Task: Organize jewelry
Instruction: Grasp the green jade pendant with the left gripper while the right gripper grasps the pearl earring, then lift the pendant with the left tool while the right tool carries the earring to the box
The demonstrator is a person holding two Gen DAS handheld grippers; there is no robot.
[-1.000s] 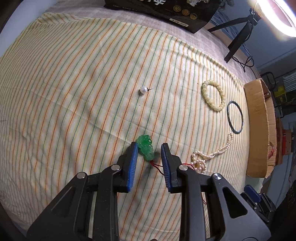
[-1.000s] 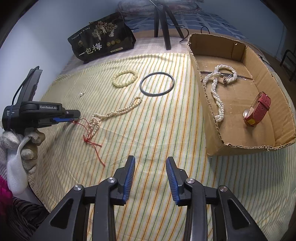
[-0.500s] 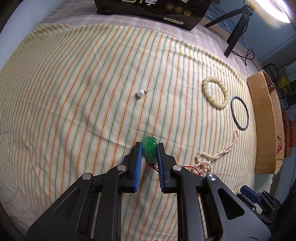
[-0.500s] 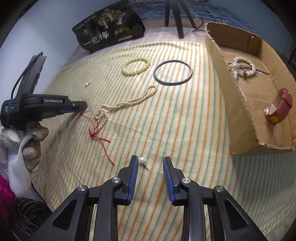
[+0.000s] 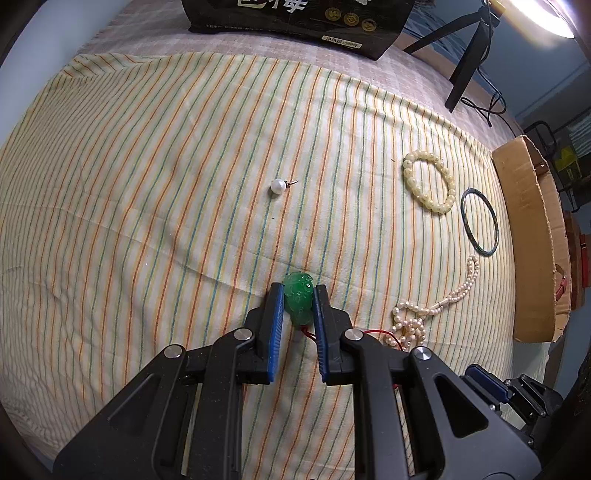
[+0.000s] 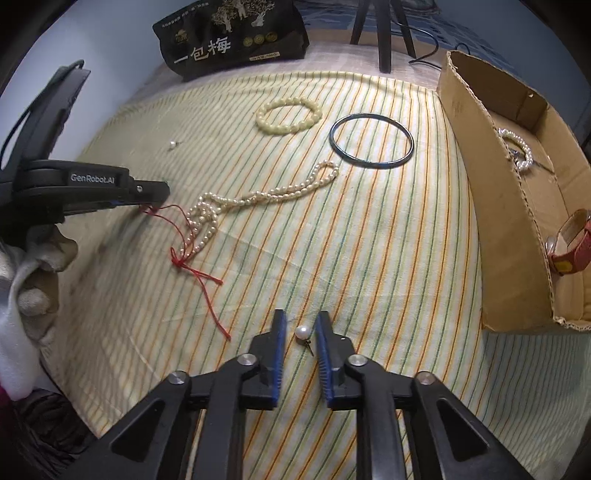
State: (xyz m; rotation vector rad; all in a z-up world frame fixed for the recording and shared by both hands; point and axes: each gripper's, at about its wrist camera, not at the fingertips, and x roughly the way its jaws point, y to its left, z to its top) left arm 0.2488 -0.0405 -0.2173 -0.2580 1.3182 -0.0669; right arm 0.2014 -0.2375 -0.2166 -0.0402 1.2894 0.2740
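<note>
My left gripper (image 5: 298, 295) is shut on a green jade pendant (image 5: 300, 302) whose red cord (image 6: 192, 267) trails over the striped cloth. My right gripper (image 6: 300, 326) is open, its fingers on either side of a pearl earring (image 6: 302, 332) that lies on the cloth. A second pearl earring (image 5: 277, 185) lies further out. A pearl necklace (image 6: 266, 194), a cream bead bracelet (image 6: 289, 115) and a dark bangle (image 6: 371, 140) lie on the cloth. The cardboard box (image 6: 495, 206) at right holds a pearl string (image 6: 519, 149) and a red watch (image 6: 570, 245).
A black printed bag (image 6: 232, 37) stands at the far edge of the bed. A tripod (image 6: 384, 29) stands behind the box. The left gripper's body (image 6: 74, 184) and gloved hand show at the left of the right wrist view.
My left gripper closed on the green pendant. My right gripper moved forward and down until its open fingers straddled the pearl earring, narrowing slightly.
</note>
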